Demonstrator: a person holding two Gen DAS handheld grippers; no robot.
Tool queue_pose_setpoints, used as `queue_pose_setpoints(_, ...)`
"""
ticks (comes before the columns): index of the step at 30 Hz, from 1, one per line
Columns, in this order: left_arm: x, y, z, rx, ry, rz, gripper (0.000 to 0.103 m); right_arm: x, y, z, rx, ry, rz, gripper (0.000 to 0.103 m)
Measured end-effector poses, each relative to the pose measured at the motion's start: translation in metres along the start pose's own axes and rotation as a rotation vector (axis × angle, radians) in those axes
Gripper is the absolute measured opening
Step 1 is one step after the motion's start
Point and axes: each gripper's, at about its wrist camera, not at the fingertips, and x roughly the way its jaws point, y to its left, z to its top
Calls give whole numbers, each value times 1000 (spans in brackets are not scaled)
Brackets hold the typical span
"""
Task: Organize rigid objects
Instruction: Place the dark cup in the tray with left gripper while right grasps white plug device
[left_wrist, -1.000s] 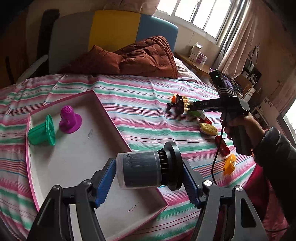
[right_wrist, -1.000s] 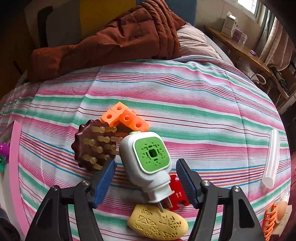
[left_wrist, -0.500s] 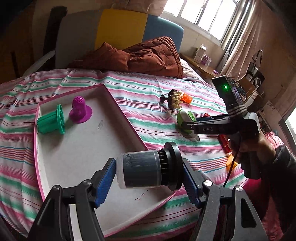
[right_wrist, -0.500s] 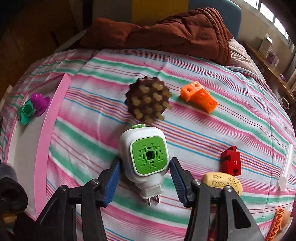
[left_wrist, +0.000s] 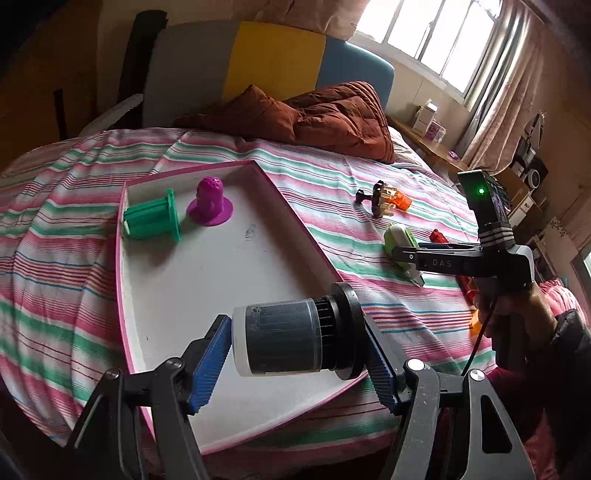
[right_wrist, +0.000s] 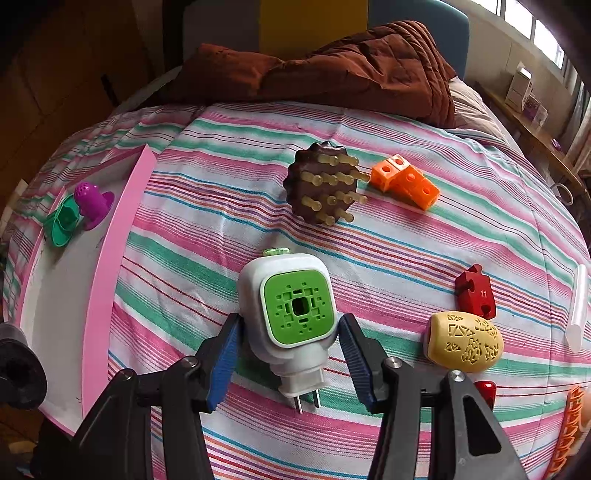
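Plug (right_wrist: 291, 317) and filter (left_wrist: 295, 338), both gripped

My right hand-held gripper (right_wrist: 288, 354) clamps the plug; my left hand-held gripper (left_wrist: 295, 363) holds the filter above the tray (left_wrist: 207, 280).

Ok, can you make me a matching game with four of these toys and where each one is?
Things:
1. purple cone
2. plug
3. black cylinder
4. orange blocks

Places:
A. in the left gripper
B. on the bedsheet beside the brown brush
C. in the tray
D. in the right gripper

Pairs: 1-C, 2-D, 3-A, 4-B
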Motion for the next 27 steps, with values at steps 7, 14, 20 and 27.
queue_pose_setpoints(7, -9, 21, -1, -55, -12, 37, 69, 8, 3, -2, -23, 34, -25, 53)
queue_pose_setpoints(14, -19, 32, -1, -72, -32, 55, 69, 11, 3, -2, -25, 40, -46, 53)
queue_pose_setpoints(20, -24, 53, 3, -113, -47, 87, 69, 10, 1, 0, -5, 45, -33, 53)
queue_pose_setpoints(27, -22, 78, 13, -177, -45, 107, 69, 9, 2, 2, -1, 44, -25, 53)
